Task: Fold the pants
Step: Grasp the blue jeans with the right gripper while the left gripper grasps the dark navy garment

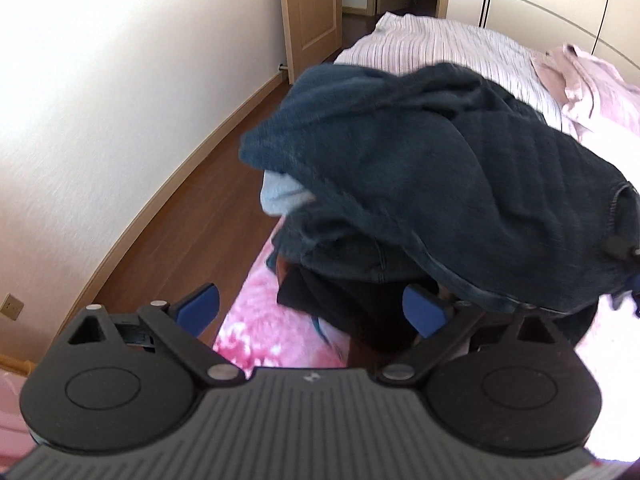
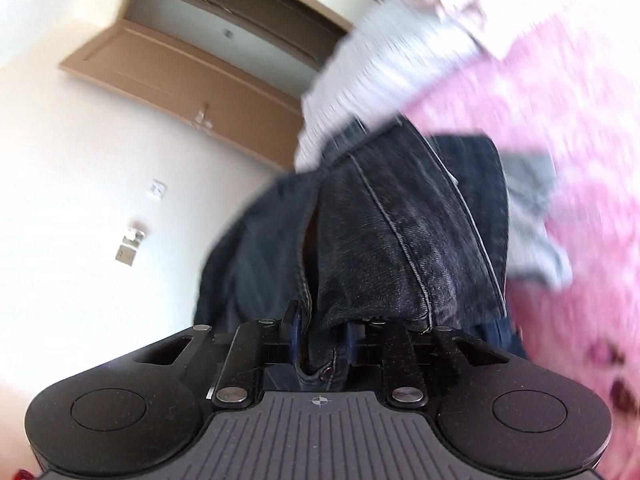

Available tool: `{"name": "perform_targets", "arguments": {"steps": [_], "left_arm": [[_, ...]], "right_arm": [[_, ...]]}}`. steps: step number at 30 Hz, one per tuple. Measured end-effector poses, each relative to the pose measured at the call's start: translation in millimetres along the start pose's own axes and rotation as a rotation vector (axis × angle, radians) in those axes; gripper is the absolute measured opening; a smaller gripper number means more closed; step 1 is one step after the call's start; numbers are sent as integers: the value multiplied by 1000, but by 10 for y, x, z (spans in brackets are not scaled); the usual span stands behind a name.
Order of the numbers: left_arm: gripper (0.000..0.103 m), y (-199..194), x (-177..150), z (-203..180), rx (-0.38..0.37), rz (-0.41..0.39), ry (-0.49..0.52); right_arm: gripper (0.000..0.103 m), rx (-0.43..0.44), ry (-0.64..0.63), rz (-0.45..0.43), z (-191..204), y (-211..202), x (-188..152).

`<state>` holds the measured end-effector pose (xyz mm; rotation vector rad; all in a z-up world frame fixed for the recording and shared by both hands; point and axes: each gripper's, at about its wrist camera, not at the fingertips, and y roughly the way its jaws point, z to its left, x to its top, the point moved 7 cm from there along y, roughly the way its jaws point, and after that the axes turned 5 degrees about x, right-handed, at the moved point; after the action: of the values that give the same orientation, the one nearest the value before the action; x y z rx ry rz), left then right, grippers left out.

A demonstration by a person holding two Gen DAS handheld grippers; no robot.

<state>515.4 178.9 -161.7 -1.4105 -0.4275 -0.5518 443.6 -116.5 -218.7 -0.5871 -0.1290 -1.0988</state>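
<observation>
Dark blue denim pants (image 1: 400, 168) hang bunched in the air in front of my left gripper (image 1: 312, 308). Its blue pads (image 1: 200, 308) stand far apart, and a hem of the denim drapes over the right one without being pinched. A pale blue lining (image 1: 280, 196) pokes out at the bundle's left edge. In the right wrist view the pants (image 2: 380, 232) rise straight from my right gripper (image 2: 320, 332), whose pads are pressed onto a seamed fold of the denim. This view is rolled sideways and blurred.
Below lies a bed with a pink flowered cover (image 1: 256, 320) and a striped sheet (image 1: 420, 44) further back. A pale pink garment (image 1: 592, 80) lies at the far right. Wooden floor (image 1: 180, 208), a white wall and a door (image 1: 312, 12) are to the left.
</observation>
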Motion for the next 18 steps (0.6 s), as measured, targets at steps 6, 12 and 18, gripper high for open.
{"name": "perform_targets", "arguments": {"steps": [6, 12, 18], "left_arm": [[96, 299, 484, 143, -31, -80, -47], [96, 709, 804, 288, -120, -55, -131], [92, 1023, 904, 460, -285, -13, -360]], "right_arm": [[20, -15, 20, -67, 43, 53, 344], [21, -53, -29, -98, 141, 212, 639], [21, -76, -1, -53, 34, 482, 778]]}}
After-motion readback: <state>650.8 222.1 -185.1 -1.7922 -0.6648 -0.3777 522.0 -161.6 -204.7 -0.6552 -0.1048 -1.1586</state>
